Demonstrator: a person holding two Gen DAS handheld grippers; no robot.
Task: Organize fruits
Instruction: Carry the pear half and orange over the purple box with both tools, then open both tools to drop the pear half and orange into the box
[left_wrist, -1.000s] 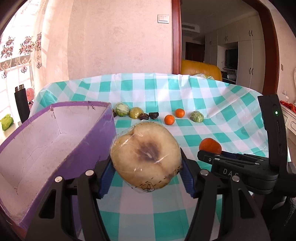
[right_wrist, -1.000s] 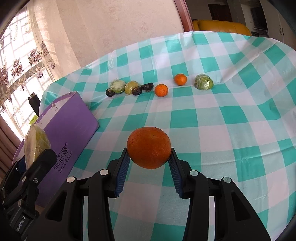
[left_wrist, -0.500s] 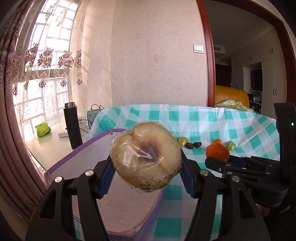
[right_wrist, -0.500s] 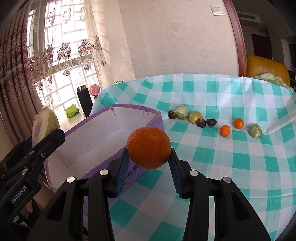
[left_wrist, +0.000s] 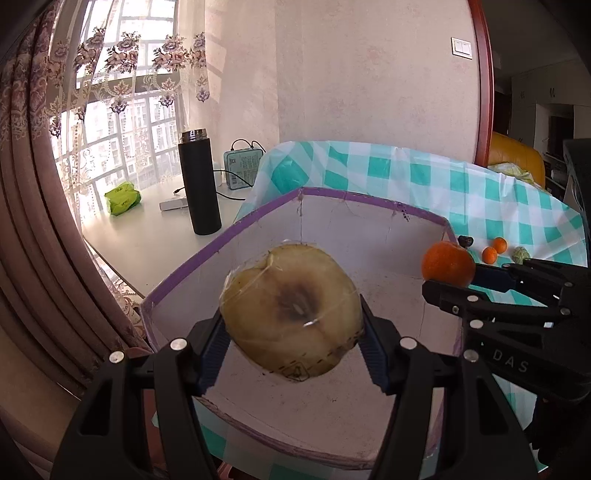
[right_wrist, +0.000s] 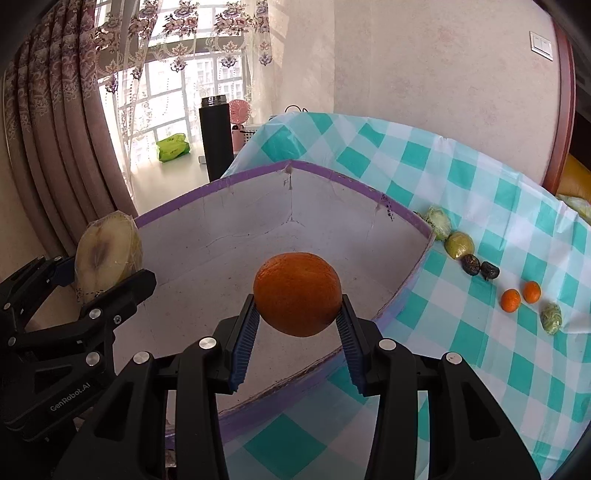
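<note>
Surface (right_wrist: 461, 192): wore a teal-checked cloth.
Box (right_wrist: 332, 177): purple, rested on it.
Fruits (right_wrist: 509, 299): lay in a row right of the box.

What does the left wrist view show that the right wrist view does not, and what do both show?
Only the left wrist view shows the blue device with cables. Only the right wrist view shows the pink fan and the yellow-green wrapped fruit. Both show the purple box, empty as far as visible, the wrapped half fruit in the left gripper, the orange in the right gripper, and the black flask.
</note>
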